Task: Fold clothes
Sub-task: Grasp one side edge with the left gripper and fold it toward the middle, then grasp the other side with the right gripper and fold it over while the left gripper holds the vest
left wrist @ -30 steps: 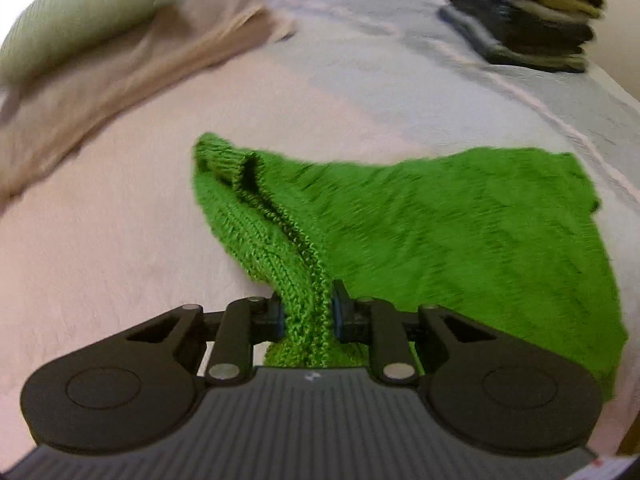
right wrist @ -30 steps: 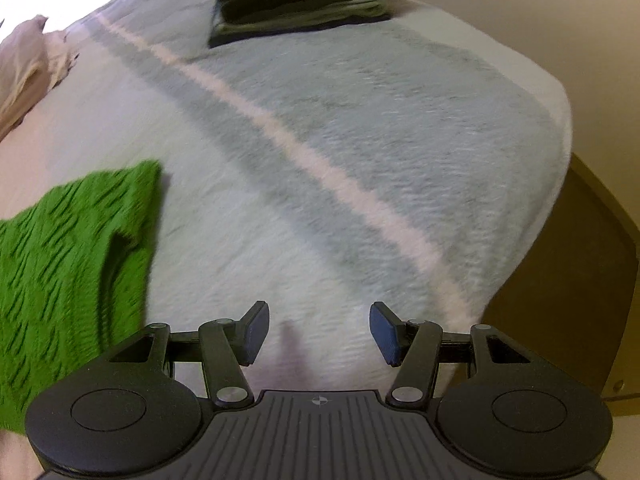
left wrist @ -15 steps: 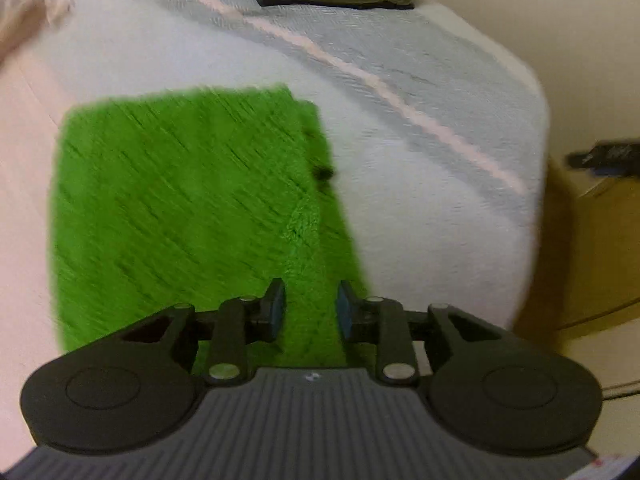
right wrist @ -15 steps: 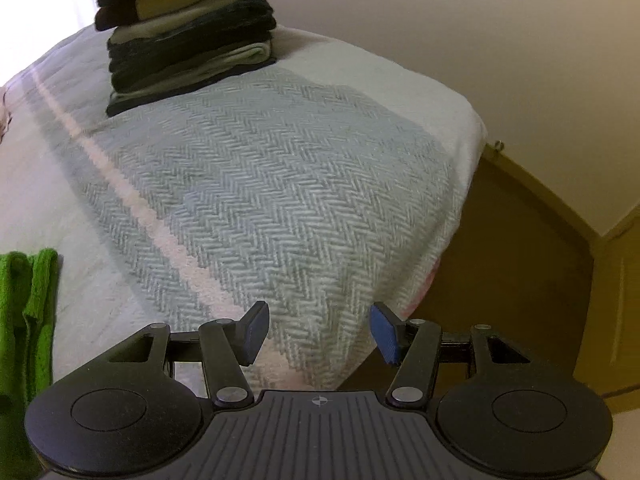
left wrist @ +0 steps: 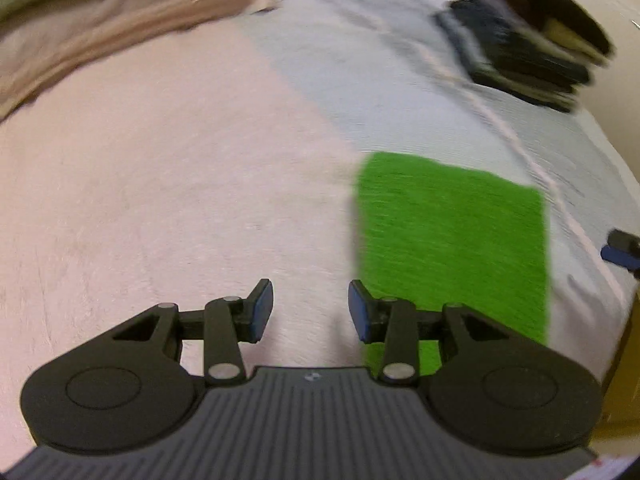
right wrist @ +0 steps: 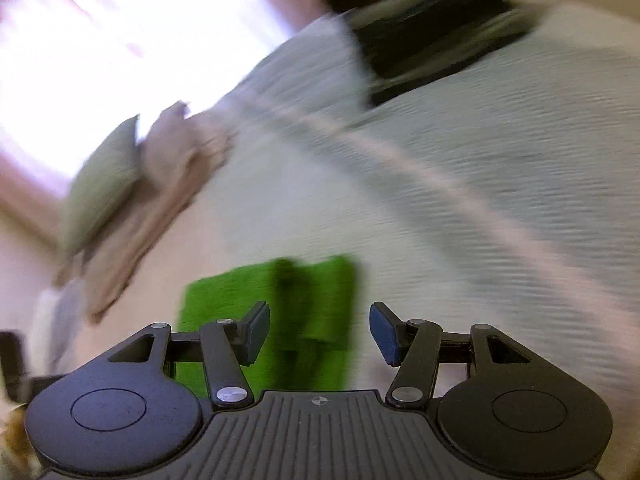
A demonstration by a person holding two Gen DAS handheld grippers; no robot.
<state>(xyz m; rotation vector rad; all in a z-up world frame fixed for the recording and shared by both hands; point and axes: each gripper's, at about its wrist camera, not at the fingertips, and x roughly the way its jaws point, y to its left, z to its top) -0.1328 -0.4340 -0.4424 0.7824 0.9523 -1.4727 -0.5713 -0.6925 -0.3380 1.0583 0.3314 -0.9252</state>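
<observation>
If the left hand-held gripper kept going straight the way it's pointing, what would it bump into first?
Probably the bare pink bedcover. The left hand-held gripper, its jaws opening with nothing between them, points just beside the folded green knit, though blur makes depth uncertain.

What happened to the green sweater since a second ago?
The left gripper let go of the green sweater; its jaws are opening with nothing between them. The sweater now lies folded into a flat rectangle on the bed. The right gripper stayed open and empty, and the stack of folded clothes stayed put.
</observation>
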